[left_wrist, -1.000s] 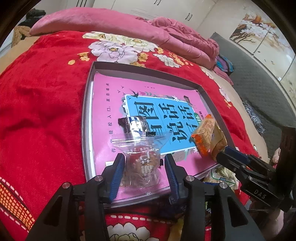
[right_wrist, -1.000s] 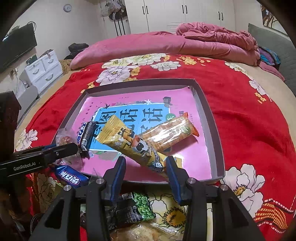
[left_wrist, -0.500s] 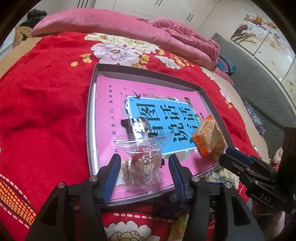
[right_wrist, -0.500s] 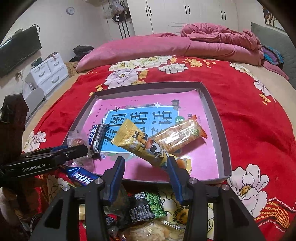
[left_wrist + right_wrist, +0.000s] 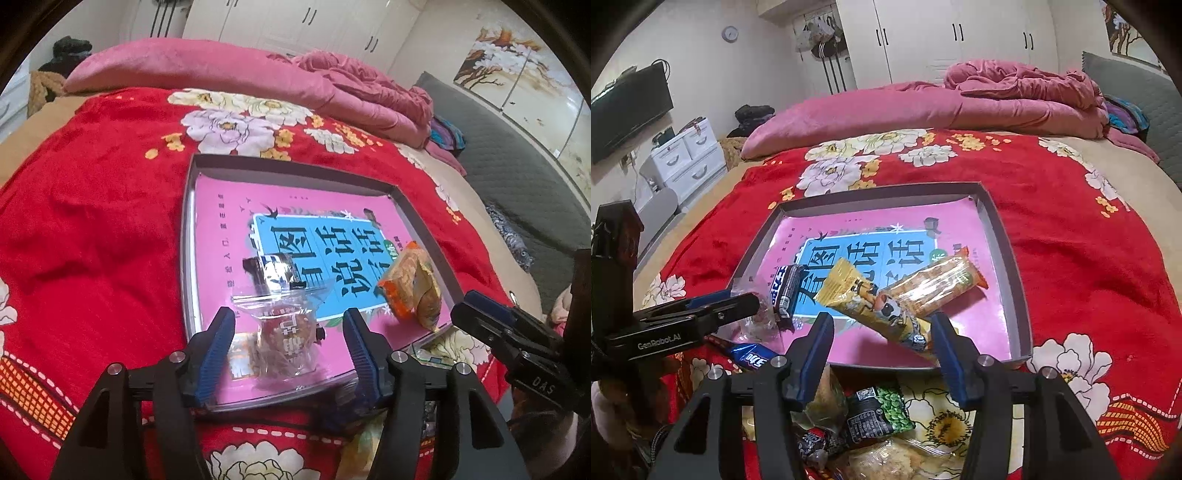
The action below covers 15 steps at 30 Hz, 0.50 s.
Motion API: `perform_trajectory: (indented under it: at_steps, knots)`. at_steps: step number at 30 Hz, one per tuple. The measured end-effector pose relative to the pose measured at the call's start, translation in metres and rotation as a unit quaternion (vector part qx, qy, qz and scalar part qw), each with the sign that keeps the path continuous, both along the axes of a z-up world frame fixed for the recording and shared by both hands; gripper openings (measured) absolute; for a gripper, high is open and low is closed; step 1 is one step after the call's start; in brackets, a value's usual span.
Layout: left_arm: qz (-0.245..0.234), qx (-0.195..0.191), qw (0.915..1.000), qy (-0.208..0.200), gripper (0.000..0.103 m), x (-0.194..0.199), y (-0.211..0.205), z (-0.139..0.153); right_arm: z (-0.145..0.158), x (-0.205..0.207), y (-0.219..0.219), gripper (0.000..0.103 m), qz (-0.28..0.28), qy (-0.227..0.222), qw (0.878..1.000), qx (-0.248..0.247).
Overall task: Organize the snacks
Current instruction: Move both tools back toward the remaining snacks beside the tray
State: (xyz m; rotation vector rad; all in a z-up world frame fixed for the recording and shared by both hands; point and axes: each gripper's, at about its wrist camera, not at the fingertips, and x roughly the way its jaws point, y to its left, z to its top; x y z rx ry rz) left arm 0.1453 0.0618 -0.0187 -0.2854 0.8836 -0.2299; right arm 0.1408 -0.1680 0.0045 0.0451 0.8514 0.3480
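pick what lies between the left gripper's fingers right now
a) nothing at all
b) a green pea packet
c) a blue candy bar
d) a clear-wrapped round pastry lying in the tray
d) the clear-wrapped round pastry lies on the pink floor of the tray, between the fingers of the left gripper, whose jaws have just been opening and now stand clear of the wrapper on both sides.

Pink duvet [image 5: 923, 107] lies beyond the red floral blanket [image 5: 1071, 236].

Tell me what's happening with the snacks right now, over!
Left gripper open, jaws just widened, clear pastry bag loose between them. Right gripper open, just widened off yellow snack stick. Both lie in the tray. Nothing blocking.
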Motion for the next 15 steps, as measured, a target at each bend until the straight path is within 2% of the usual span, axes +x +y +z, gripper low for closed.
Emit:
perform_trajectory:
  at_steps: [7,15]
  knots:
    - [0.002,-0.002,1.0000,-0.007,0.071,-0.002,0.003,0.005,0.005,-0.001,-0.004,0.057,-0.011,-0.008,1.000,-0.003]
    - [0.007,-0.004,0.9999,-0.013,0.073,-0.003,0.006,0.007,0.009,-0.005,-0.011,0.058,-0.023,-0.016,1.000,-0.003]
